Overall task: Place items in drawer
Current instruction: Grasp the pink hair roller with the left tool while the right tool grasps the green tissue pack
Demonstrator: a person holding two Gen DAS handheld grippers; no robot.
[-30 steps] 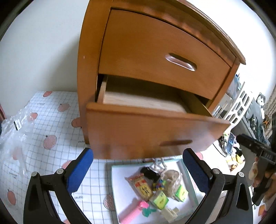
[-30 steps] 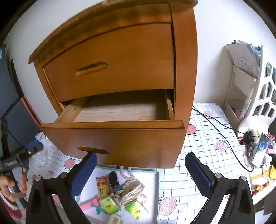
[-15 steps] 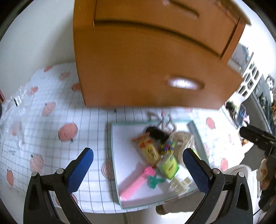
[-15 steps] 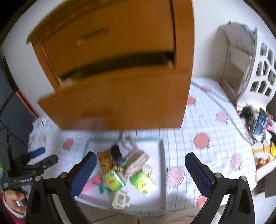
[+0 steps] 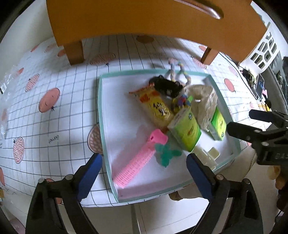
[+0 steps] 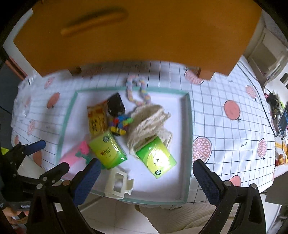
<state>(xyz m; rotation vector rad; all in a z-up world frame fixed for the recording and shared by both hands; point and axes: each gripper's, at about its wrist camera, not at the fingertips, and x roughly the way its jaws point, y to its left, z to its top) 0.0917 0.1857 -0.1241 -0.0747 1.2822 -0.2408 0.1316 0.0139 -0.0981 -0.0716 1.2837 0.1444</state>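
Nothing is in the drawer (image 5: pixel 126 16) yet, I judge: every item lies in the tray (image 5: pixel 100 115) on the bench (image 5: pixel 54 117), below the drawer front at twelve o'clock. My left jaws (image 5: pixel 142 172), just narrowed slightly, gape empty over the pink comb (image 5: pixel 138 162); my right jaws (image 6: pixel 144 178) gape empty above the green boxes (image 6: pixel 155 158).

Tray (image 5: pixel 100 115): white inside, mint-green rim. Tablecloth (image 5: pixel 59 115): white, dark grid lines, pink fruit prints. Drawer (image 6: pixel 144 36): orange-brown wood. Comb (image 5: pixel 136 163) pink. Clip (image 5: pixel 166 153) teal. Two boxes (image 6: pixel 108 150) (image 6: pixel 156 158) lime green, white ends. Packet (image 5: pixel 156 108) yellow with orange-red top. Rope (image 6: pixel 138 90) pastel pink, blue, yellow. Pouch (image 6: pixel 116 105) black. Net bag (image 6: pixel 149 122) beige. Toy (image 6: pixel 120 123) multicoloured. Holder (image 6: pixel 117 185) cream-white. Gripper pads (image 5: pixel 90 172) blue on black arms.
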